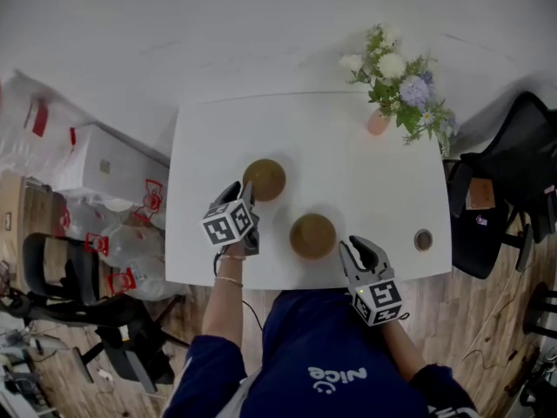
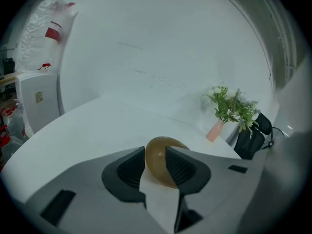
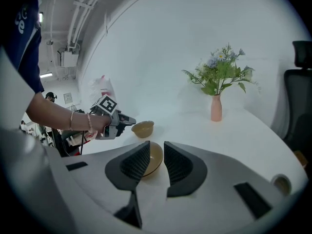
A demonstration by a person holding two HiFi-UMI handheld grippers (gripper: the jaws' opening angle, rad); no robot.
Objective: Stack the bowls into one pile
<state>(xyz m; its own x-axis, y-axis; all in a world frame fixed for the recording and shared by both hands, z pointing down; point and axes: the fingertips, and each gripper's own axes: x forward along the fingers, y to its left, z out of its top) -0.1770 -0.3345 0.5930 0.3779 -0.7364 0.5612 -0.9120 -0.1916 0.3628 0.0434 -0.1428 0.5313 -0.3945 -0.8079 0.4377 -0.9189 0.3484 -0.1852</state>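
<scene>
Two brown bowls stand apart on the white table (image 1: 357,168). The farther bowl (image 1: 264,179) (image 3: 143,128) sits left of centre, and the nearer bowl (image 1: 312,236) is close to the front edge. My left gripper (image 1: 248,192) is open at the farther bowl's left rim; in the left gripper view that bowl (image 2: 160,165) fills the gap between the jaws of this gripper (image 2: 156,156). My right gripper (image 1: 352,248) is open just right of the nearer bowl. That bowl (image 3: 154,159) shows through the gap of the right gripper (image 3: 157,153). The left gripper (image 3: 127,122) also appears there, a little short of its bowl.
A pink vase of flowers (image 1: 393,94) stands at the table's far right corner. A small round object (image 1: 423,239) lies near the right front edge. A black chair (image 1: 500,190) is to the right, plastic bags (image 1: 130,238) and a chair to the left.
</scene>
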